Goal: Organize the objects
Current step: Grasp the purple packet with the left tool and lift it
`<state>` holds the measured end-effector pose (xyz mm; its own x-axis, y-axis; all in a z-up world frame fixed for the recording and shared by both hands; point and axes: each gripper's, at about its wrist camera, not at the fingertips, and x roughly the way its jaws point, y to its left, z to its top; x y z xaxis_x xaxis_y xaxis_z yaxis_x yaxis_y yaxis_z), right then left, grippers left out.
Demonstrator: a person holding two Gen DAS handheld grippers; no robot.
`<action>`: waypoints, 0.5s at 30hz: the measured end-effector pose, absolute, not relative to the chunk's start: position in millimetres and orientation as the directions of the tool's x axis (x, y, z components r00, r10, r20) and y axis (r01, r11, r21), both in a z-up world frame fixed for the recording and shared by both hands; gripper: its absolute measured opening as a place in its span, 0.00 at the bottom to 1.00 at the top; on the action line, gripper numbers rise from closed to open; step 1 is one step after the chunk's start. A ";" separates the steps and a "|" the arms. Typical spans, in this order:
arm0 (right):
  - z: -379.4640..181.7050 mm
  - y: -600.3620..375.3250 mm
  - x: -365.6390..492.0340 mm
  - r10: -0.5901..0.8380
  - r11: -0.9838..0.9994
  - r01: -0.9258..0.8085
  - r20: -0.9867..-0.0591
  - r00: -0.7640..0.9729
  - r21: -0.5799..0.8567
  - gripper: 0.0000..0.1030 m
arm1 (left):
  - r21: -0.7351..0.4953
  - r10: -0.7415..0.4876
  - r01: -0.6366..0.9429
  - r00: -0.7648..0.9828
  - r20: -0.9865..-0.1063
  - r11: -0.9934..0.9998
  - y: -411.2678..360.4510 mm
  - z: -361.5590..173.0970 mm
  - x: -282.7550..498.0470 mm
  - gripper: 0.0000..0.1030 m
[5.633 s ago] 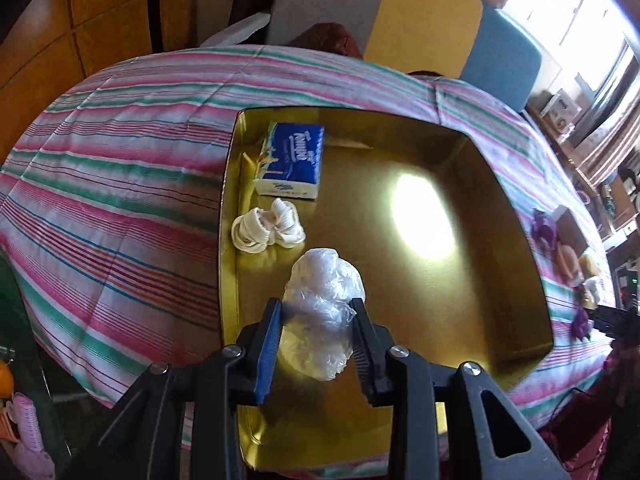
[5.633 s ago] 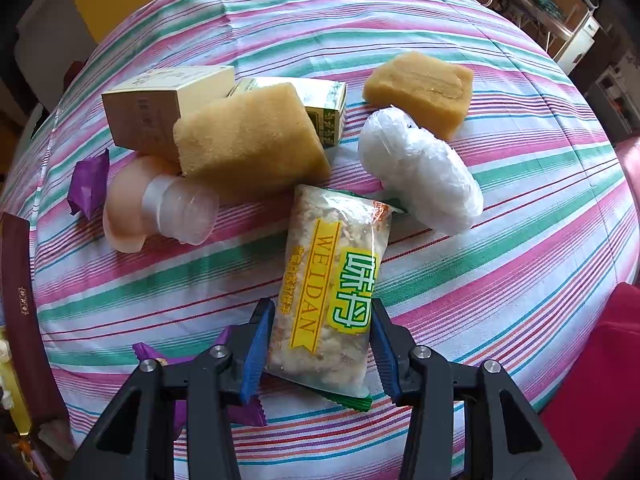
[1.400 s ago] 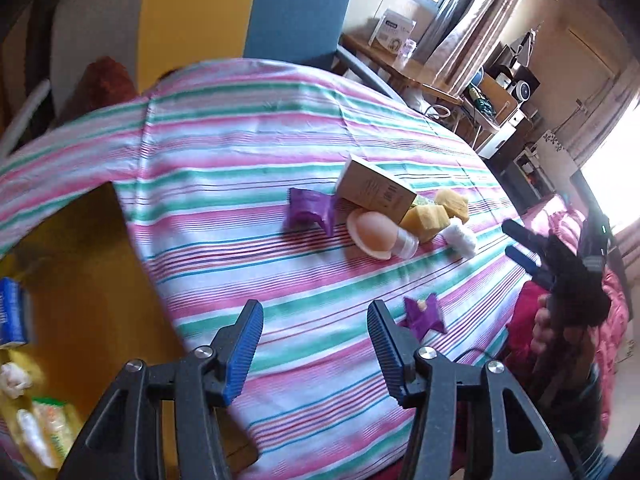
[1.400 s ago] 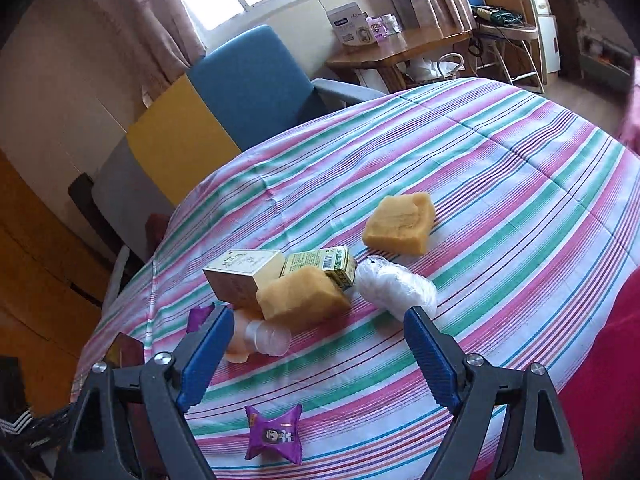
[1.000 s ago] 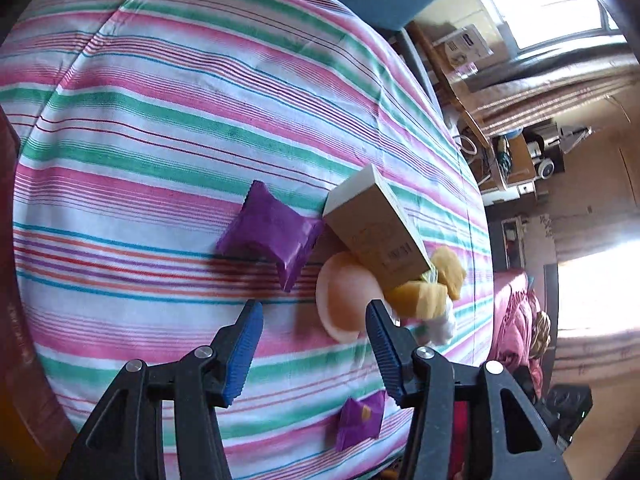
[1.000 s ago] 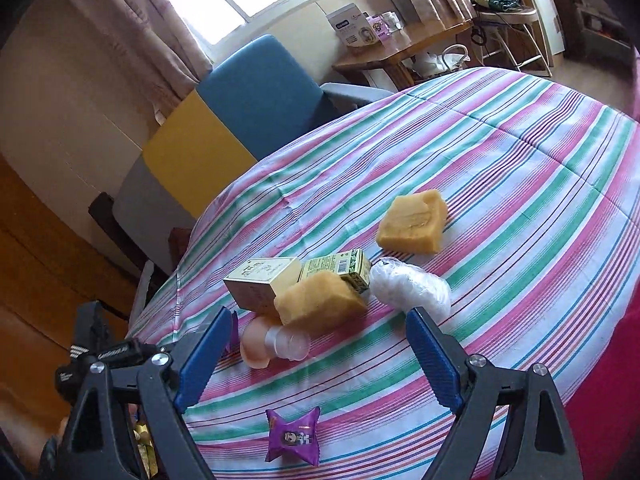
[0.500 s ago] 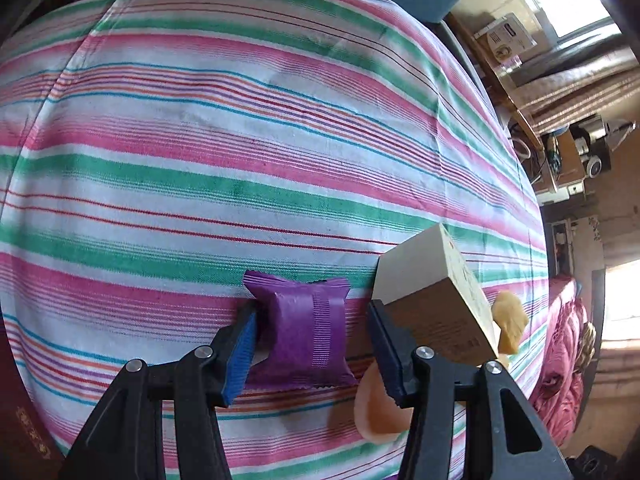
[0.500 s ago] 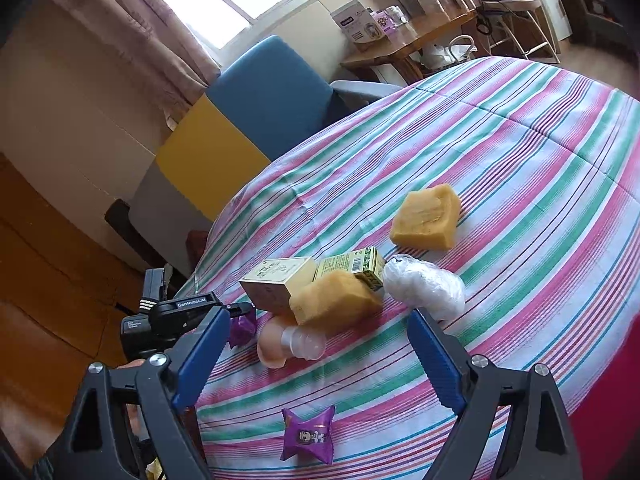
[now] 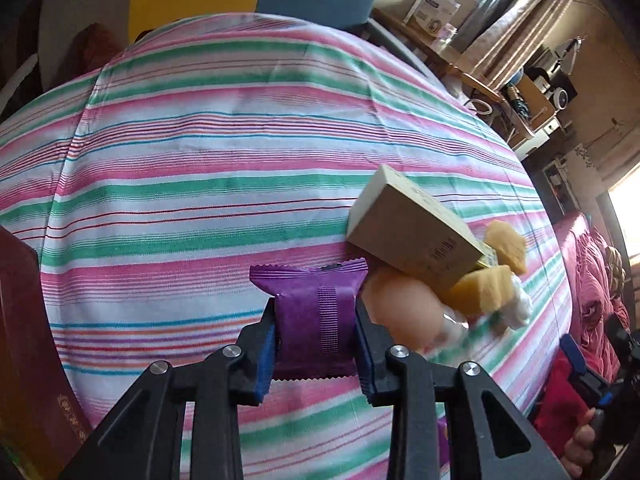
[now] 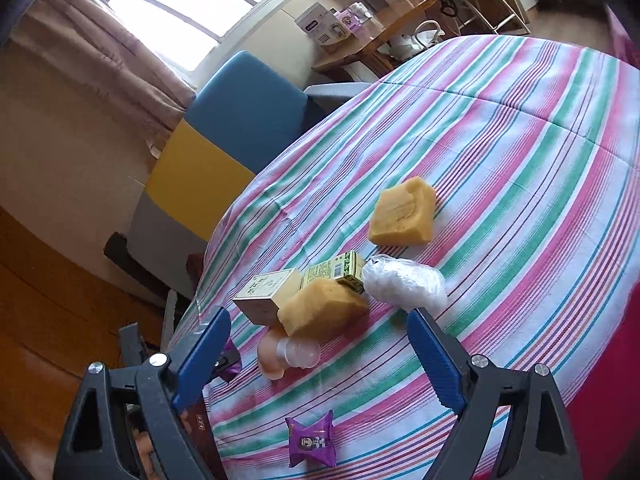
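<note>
Left gripper [image 9: 316, 334]: its fingers [image 9: 266, 350] are clamped on the purple packet [image 9: 316, 312], one blue pad on each side. Half a second ago the pads stood on either side of it with a gap; now they press its edges.

Packet: in the left wrist view it sits between the pads, just beside the pink cup [image 9: 404, 308] and below the tan box [image 9: 412, 228]. Whether it rests on the surface [image 9: 200, 184] or is already lifted, I cannot tell. In the right wrist view only a sliver of purple shows behind the right gripper's left finger.

Right gripper [image 10: 318, 358]: fingers wide apart, holding nothing, hovering above the pile, much as it was a second ago.

Pile: box, green carton [image 10: 338, 272], two sponges [image 10: 402, 216] [image 10: 320, 310], a plastic bundle [image 10: 406, 286] and the cup lie close together; a second purple packet [image 10: 312, 442] lies apart near the surface edge.

Tray: only a dark red edge [image 9: 24, 320] shows at the left of the left wrist view.

Meaning: the grasp looks made, so this item is probably ready to be carried to the tray. Much of the pile is yet to be sorted.

Risk: the wrapper is soft and may crumple or slip; the cup touching it could roll when it goes.
</note>
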<state>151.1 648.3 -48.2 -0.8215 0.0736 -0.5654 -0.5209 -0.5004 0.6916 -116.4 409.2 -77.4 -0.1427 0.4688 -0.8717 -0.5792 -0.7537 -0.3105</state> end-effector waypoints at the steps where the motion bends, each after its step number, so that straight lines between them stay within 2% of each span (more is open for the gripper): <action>1: -48.6 648.5 150.8 0.078 -0.498 -0.529 -0.572 -0.817 0.687 0.88 | -0.319 0.485 -0.590 -0.143 -0.863 -0.742 405.2 -70.7 -109.4 0.32; 4: -49.9 647.6 146.8 0.084 -0.501 -0.564 -0.612 -0.787 0.656 0.87 | -0.352 0.534 -0.615 -0.136 -0.835 -0.706 388.5 -51.4 -92.1 0.32; 6: -51.8 647.6 136.7 0.076 -0.521 -0.609 -0.678 -0.731 0.598 0.82 | -0.368 0.561 -0.633 -0.130 -0.818 -0.682 374.1 -39.5 -79.6 0.32; 7: -52.5 647.3 130.8 0.078 -0.542 -0.631 -0.714 -0.695 0.555 0.77 | -0.373 0.574 -0.642 -0.129 -0.809 -0.670 369.0 -33.9 -74.1 0.32; 10: -53.8 644.1 107.0 0.081 -0.635 -0.656 -0.810 -0.581 0.407 0.71 | -0.365 0.602 -0.676 -0.146 -0.785 -0.640 344.3 -15.7 -57.4 0.32; 15: -62.0 651.5 66.2 0.140 -0.754 -0.635 -0.903 -0.406 0.169 0.71 | -0.398 0.637 -0.670 -0.147 -0.756 -0.627 310.0 -3.7 -46.8 0.32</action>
